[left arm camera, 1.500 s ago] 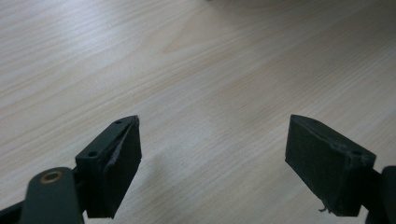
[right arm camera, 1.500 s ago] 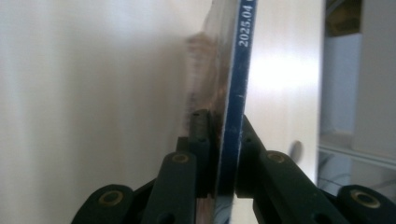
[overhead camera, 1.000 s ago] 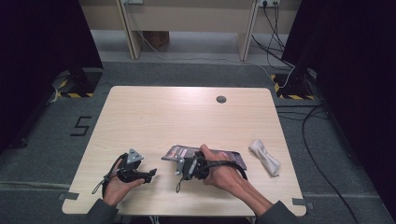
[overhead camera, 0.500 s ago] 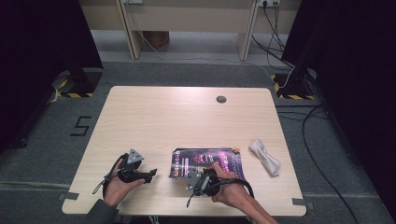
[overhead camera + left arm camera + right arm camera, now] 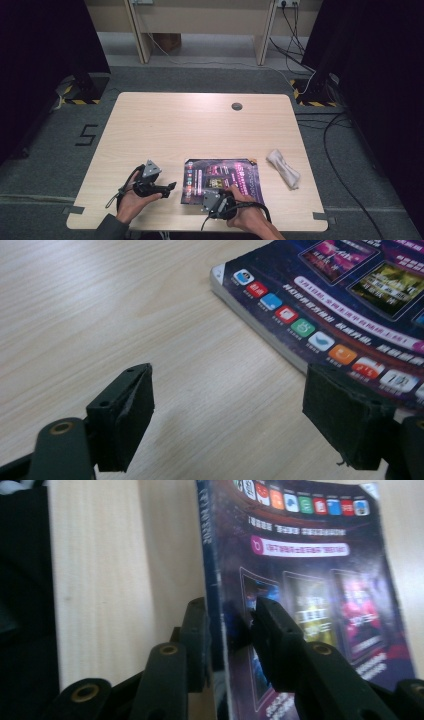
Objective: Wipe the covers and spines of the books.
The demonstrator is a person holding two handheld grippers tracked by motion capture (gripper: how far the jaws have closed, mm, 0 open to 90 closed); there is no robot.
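The magazine (image 5: 221,181) lies flat at the table's (image 5: 200,125) near edge – right gripper (image 5: 227,630) straddles its near edge, jaws just easing apart; left gripper (image 5: 227,415) gapes empty beside it.

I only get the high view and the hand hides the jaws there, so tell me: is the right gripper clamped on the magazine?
Observer: No. The right gripper view shows the right gripper straddling the magazine at its spine edge. Its jaws have just been opening, with a gap at the cover-side pad.
Operator: And the left one's jaws?
Observer: The left gripper stands open over the bare table, with nothing between its jaws. The magazine's corner lies just ahead.
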